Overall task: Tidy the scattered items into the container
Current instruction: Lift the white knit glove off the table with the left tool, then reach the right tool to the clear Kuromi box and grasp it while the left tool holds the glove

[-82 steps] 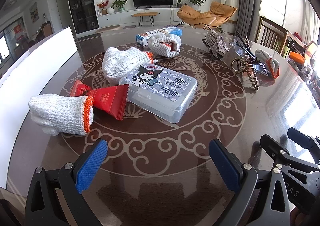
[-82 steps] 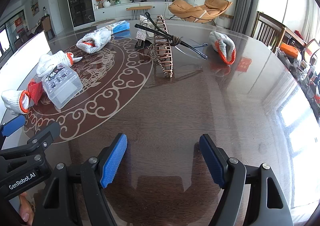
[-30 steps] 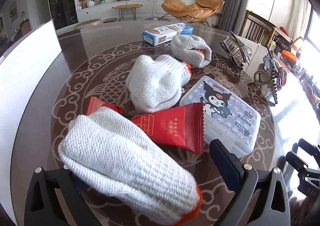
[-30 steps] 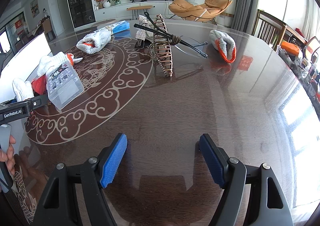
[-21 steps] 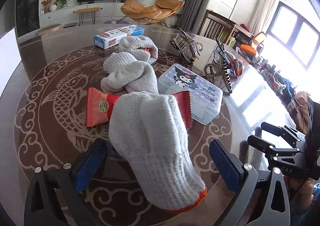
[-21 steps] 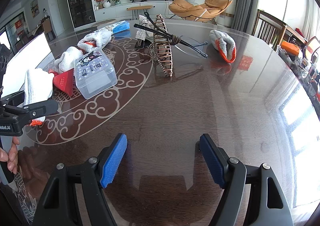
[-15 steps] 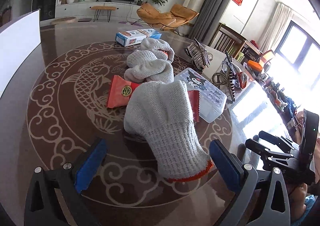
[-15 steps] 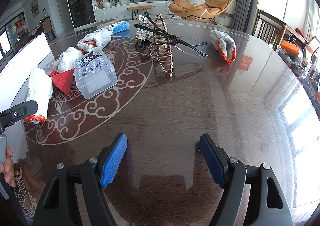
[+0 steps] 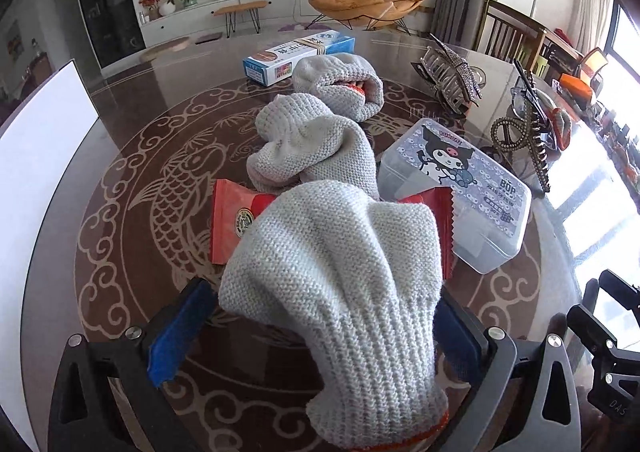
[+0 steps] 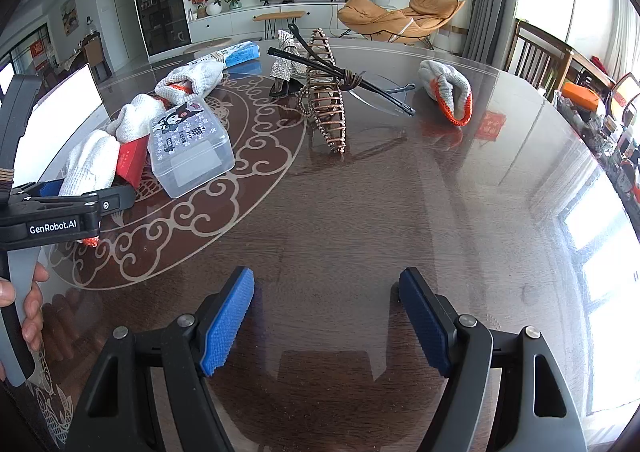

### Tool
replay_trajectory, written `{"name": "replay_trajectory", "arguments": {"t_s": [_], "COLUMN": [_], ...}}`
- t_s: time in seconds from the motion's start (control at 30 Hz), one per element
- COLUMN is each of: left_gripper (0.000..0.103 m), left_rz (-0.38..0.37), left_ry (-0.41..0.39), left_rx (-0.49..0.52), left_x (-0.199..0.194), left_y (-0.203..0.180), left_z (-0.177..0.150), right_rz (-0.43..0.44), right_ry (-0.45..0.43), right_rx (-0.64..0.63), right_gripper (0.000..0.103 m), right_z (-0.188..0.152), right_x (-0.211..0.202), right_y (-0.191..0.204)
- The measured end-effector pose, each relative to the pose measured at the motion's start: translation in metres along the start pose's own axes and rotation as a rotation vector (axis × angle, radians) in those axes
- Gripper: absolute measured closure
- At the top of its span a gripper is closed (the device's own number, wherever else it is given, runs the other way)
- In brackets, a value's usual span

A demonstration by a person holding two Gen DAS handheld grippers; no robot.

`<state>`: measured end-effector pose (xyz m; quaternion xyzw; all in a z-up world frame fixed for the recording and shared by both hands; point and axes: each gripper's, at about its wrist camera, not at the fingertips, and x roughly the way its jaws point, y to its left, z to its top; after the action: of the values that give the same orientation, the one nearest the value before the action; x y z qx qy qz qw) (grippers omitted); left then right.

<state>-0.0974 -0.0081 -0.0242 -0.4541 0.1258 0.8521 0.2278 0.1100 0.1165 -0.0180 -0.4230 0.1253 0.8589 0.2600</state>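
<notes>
My left gripper (image 9: 320,328) is open around a white knit glove (image 9: 344,284) with an orange cuff; the glove lies between its blue pads, cuff toward the camera. The same glove (image 10: 90,164) and the left gripper (image 10: 68,208) show at the left of the right wrist view. Beyond the glove lie a red snack packet (image 9: 236,216), a second glove (image 9: 312,144), a third glove (image 9: 340,84) and a clear plastic box with a cartoon lid (image 9: 460,188). A white container wall (image 9: 36,156) stands at the left. My right gripper (image 10: 326,320) is open and empty over bare table.
A blue and white carton (image 9: 298,54) lies at the back. Hair claws (image 10: 326,92), a silver clip (image 9: 450,78) and glasses (image 10: 380,94) sit mid-table. Another orange-cuffed glove (image 10: 450,92) lies at the right. The table edge runs along the right.
My left gripper has swung across to the near glove, and the glove now lies between its pads. The glove has turned cuff toward me. The right gripper has not moved.
</notes>
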Motion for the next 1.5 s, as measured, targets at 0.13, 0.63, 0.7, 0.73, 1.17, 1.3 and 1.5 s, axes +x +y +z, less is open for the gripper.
{"name": "replay_trajectory", "arguments": {"t_s": [0.13, 0.63, 0.7, 0.73, 1.17, 1.3, 1.5], "left_gripper": [0.033, 0.060, 0.060, 0.060, 0.028, 0.025, 0.019], "left_rz": [-0.036, 0.196, 0.199, 0.194, 0.194, 0.210, 0.221], "left_ry": [-0.075, -0.080, -0.077, -0.080, -0.065, -0.056, -0.047], "left_rx": [-0.040, -0.176, -0.244, -0.259, -0.293, -0.285, -0.296], "left_x": [-0.011, -0.062, -0.063, -0.063, -0.054, -0.051, -0.049], "left_y": [0.014, 0.055, 0.068, 0.072, 0.080, 0.079, 0.081], "left_z": [-0.005, -0.077, -0.080, -0.079, -0.077, -0.076, -0.075], "right_rz": [-0.001, -0.001, -0.001, -0.002, 0.103, 0.139, 0.153], "right_ry": [0.000, 0.001, 0.001, 0.001, 0.030, 0.015, 0.005], "right_rx": [0.001, 0.002, 0.002, 0.002, -0.132, -0.180, -0.194], "right_gripper": [0.027, 0.027, 0.027, 0.027, 0.027, 0.027, 0.026], "right_z": [0.000, 0.000, 0.000, 0.000, 0.019, 0.023, 0.022], "right_x": [0.000, 0.000, 0.000, 0.000, 0.014, 0.019, 0.020], "right_y": [0.000, 0.000, 0.000, 0.000, 0.038, 0.047, 0.048]}}
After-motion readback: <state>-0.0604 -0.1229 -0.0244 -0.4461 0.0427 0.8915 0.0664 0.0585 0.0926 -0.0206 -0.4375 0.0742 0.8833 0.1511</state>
